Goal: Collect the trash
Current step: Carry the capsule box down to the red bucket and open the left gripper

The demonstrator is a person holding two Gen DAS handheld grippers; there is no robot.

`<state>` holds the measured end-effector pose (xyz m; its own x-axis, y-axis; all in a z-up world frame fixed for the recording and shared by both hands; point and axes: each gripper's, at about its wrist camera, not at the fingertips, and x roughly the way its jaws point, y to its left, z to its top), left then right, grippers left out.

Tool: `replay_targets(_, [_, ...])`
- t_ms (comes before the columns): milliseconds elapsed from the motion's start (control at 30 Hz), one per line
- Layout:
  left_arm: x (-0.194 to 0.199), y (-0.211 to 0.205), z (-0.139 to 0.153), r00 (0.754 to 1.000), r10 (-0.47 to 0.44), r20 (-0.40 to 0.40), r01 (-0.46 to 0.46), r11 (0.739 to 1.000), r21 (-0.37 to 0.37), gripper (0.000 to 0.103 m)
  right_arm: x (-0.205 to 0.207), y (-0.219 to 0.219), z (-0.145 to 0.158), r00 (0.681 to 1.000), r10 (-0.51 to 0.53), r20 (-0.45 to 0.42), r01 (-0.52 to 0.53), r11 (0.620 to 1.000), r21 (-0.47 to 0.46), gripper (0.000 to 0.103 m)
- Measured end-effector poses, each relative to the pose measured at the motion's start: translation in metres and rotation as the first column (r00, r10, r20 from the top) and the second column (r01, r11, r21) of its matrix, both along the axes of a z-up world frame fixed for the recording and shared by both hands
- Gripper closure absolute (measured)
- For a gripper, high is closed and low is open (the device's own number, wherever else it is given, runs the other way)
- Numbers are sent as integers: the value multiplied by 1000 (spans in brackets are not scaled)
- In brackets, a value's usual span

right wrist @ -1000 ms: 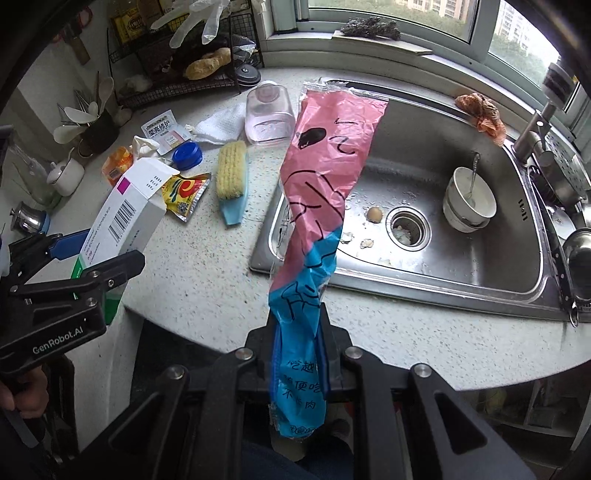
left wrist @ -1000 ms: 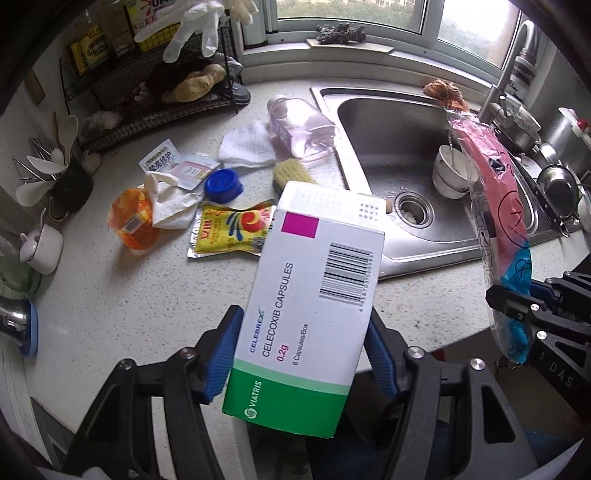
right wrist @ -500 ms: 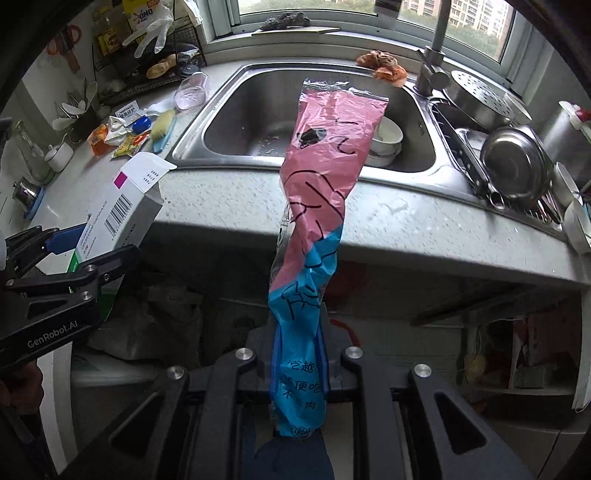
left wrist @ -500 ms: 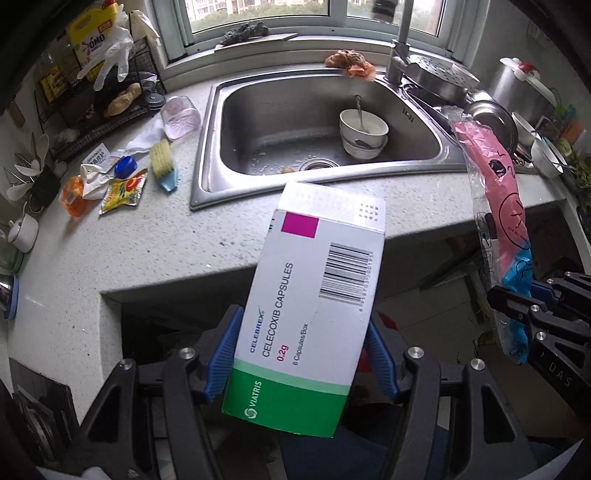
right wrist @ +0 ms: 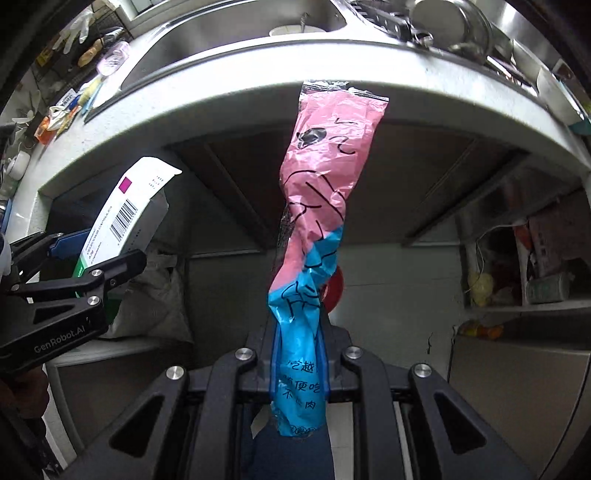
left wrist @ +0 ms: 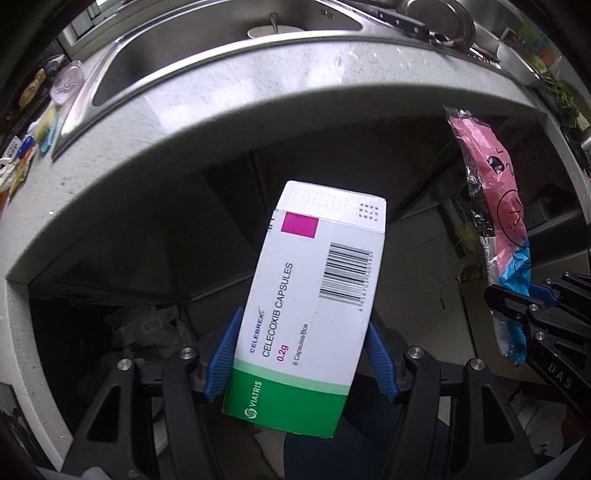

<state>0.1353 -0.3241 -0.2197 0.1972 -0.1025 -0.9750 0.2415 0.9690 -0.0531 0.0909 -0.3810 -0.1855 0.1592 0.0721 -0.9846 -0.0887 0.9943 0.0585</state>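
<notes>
The left claw (left wrist: 301, 354) is clamped on a white-and-green Celecoxib capsule box (left wrist: 314, 306), its blue pads pressing the box's two long sides near the green end; the magenta-marked end sticks out away from the claw. The right claw (right wrist: 298, 354) is pinched together on the blue end of a crumpled pink-and-blue plastic wrapper (right wrist: 317, 206), which stretches out beyond the fingertips. Both are held below the front edge of the tabletop (left wrist: 229, 99), facing the dark space under the sink (right wrist: 236, 33).
</notes>
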Motion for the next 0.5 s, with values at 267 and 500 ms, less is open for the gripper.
replay_targets(267, [25, -27, -135, 995, -52, -80, 52, 999, -8, 41, 18, -27, -126, 998, -54, -37, 54, 998, -14, 88])
replay_targets(500, [45, -46, -256, 988, -125, -96, 121, 992, -46, 41, 30, -53, -229, 995, -91, -45, 89, 995, -45, 88])
